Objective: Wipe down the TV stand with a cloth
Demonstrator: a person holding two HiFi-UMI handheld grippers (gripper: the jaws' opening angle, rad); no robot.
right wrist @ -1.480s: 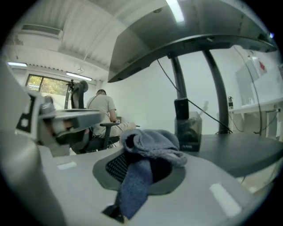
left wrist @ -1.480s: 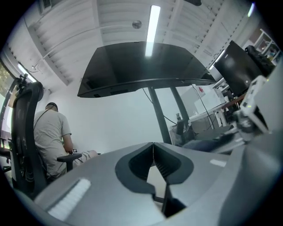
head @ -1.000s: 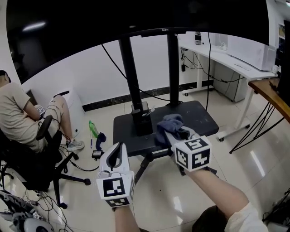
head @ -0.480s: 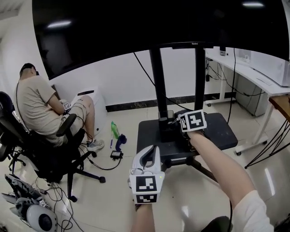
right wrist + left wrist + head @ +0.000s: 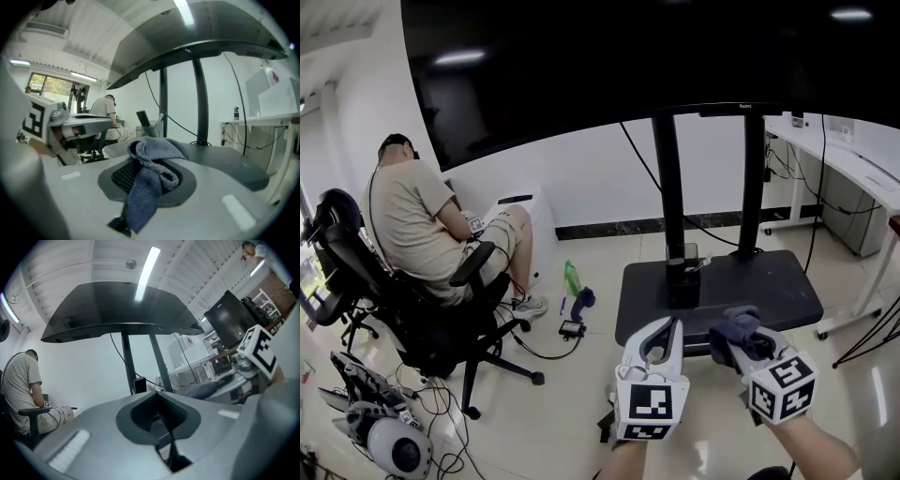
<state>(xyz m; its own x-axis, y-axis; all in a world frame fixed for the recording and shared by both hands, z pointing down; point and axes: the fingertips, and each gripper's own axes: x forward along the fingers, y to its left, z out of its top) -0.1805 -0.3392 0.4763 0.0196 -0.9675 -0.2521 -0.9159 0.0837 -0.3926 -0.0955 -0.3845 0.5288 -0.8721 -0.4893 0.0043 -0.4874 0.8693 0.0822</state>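
While the right gripper [image 5: 748,349] clamps the soft blue cloth [image 5: 150,161] by a bunched fold (limp, light, likely to drape), left gripper [image 5: 664,328] sits closed, empty.

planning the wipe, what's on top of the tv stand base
The base carries two posts, a black box and a cable. The cloth in the right gripper hides its front edge.

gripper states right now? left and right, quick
Left gripper: shut, nothing between its jaws.
Right gripper: shut on the blue cloth.
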